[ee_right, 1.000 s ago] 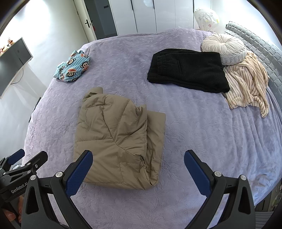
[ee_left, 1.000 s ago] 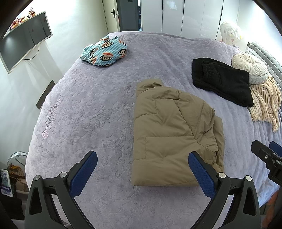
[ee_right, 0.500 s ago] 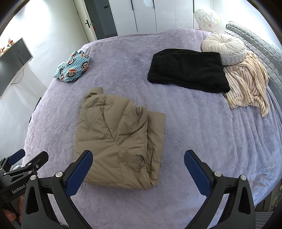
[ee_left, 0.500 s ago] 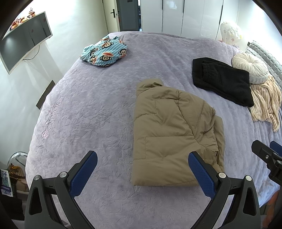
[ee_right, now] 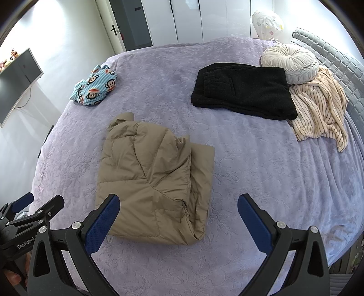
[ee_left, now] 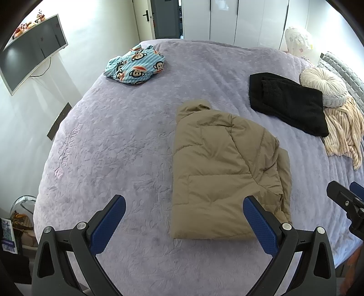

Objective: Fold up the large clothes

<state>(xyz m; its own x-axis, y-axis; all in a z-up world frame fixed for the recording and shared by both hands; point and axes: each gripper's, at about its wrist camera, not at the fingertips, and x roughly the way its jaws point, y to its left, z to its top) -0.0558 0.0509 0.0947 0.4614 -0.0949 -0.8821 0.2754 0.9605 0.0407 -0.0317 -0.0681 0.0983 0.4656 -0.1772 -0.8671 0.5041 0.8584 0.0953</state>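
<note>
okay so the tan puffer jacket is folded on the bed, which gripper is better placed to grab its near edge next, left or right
Probably the left. The left gripper is open, with the tan jacket near edge between its fingers; the right gripper is also open but sits over the jacket's right corner and bare purple bedspread.

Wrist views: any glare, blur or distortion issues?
Left wrist: strong fisheye bowing of the bed, dark corner vignette, wardrobe doors blown out, tan jacket sharp. Right wrist: same bowing, bright wall glare top left, black garment shows little detail.
</note>
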